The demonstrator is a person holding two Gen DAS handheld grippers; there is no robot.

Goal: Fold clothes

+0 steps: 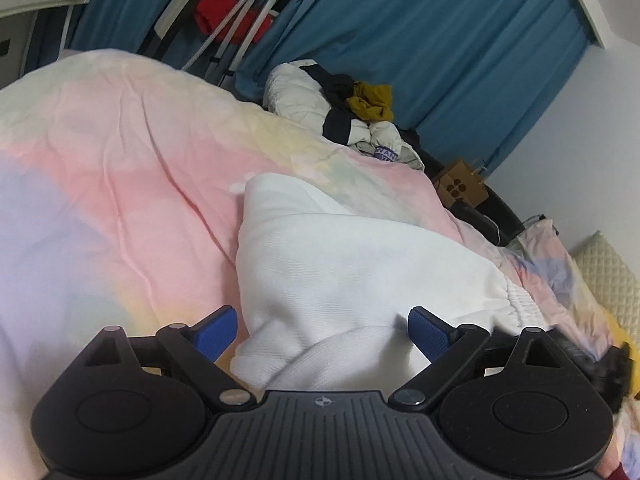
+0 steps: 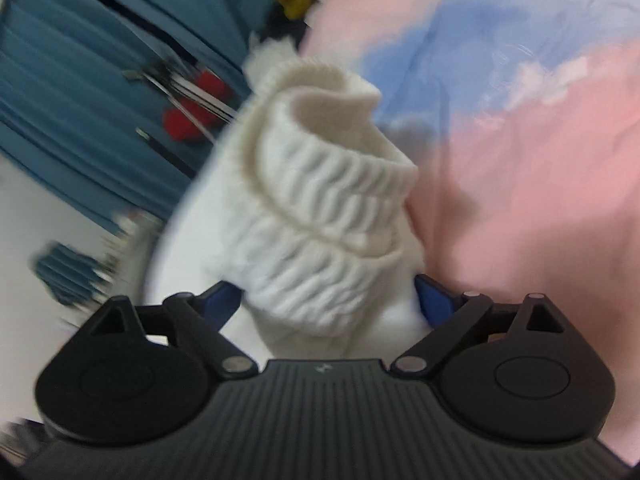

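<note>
Teal curtains (image 1: 440, 40) hang behind a bed (image 1: 120, 160) with pastel pink bedding, beside a white wall (image 1: 592, 128).

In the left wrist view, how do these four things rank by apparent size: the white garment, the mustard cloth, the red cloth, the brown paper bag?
Largest to smallest, as they look:
1. white garment, though it lies nearest the camera, which enlarges it
2. red cloth
3. mustard cloth and brown paper bag look about alike, so I do not rank them.
</note>
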